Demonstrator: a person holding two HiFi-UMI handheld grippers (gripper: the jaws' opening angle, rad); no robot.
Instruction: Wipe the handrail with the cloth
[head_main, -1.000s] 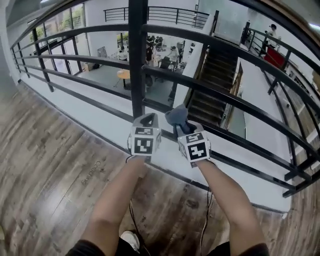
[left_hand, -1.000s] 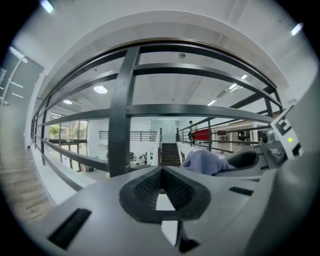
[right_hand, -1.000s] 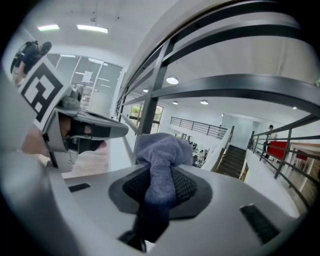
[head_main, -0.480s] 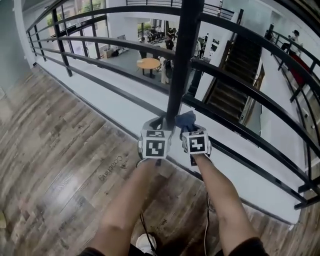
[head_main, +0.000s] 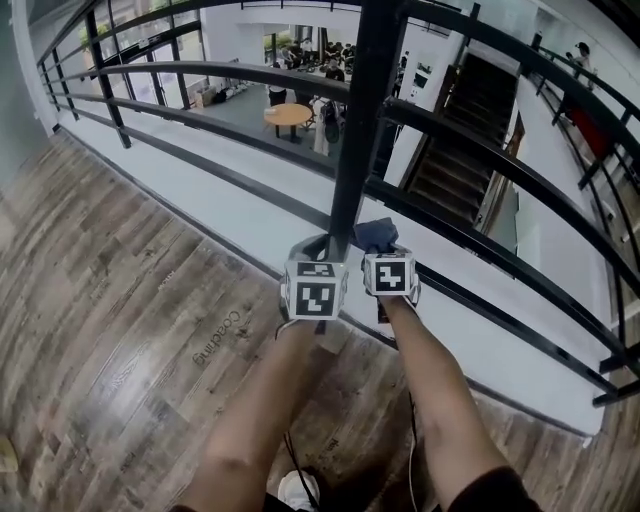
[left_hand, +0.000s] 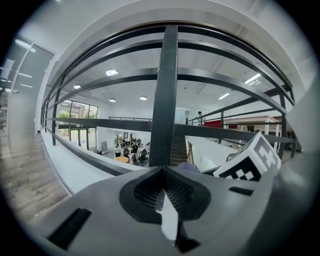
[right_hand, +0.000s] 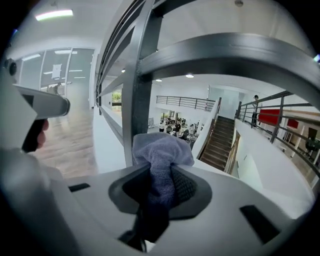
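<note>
Two grippers at the handrail (head_main: 220, 70) | my left gripper (left_hand: 162, 192) pinched together, empty, facing one black post (head_main: 350, 140) | my right gripper (right_hand: 160, 187) clamps the one blue-grey cloth (right_hand: 161, 150), bunched just right of that post | wood floor (head_main: 110, 300) below

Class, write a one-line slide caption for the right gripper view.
Right gripper clamps a grey-blue cloth near the black railing post.

Cloth (right_hand: 161, 155) was grey-blue, plain. Handrail (head_main: 352, 130) was plain black. Marker cubes (head_main: 316, 290) were white w/ black square patterns. Floor (head_main: 120, 300) was brown w/ wood grain; ledge (head_main: 250, 215) under rail was white.
</note>
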